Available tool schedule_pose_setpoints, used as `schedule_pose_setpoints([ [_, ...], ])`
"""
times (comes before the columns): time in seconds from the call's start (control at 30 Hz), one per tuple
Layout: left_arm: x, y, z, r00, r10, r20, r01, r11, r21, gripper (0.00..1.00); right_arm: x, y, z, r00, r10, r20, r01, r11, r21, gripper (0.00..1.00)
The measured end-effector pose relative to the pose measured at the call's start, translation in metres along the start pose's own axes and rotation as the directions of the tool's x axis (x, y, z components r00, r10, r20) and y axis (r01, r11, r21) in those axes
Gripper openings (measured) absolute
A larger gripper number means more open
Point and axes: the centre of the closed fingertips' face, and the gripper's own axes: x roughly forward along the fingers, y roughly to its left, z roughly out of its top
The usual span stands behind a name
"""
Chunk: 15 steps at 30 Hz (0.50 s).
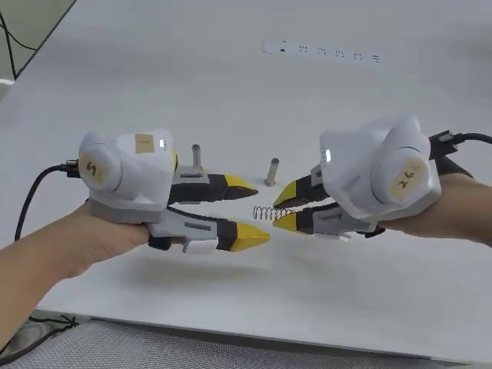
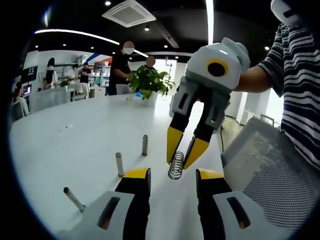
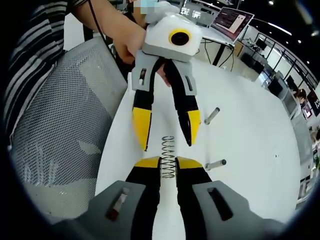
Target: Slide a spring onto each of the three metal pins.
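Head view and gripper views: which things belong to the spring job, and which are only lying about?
Job: spring in the right gripper's shut jaws; open left gripper; two bare pins; third pin, spring already on.
Lying about: power strip; mesh chair; potted plant.

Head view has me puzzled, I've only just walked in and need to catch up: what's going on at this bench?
A person is fitting springs onto pins on a white table. The right gripper is shut on a loose spring. The left gripper faces it, open and empty. In the left gripper view, the far pin already wears a spring, while the middle pin and near pin are bare.
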Motion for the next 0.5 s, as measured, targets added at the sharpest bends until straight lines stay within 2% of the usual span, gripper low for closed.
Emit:
schedule_pose_setpoints([
  [0.17,0.0009,0.0011,0.0018,1.0,-0.006,0.003,0.006,1.0,0.004,0.28,-0.0002,0.0014,-0.0011,1.0,0.001,-0.001,-0.001,1.0,0.003,0.13],
  [0.5,0.0033,-0.0057,0.0016,0.9994,-0.033,-0.001,0.033,0.999,0.009,0.19,-0.0005,0.0018,0.0024,0.9999,-0.002,0.013,0.002,1.0,0.006,0.13],
])
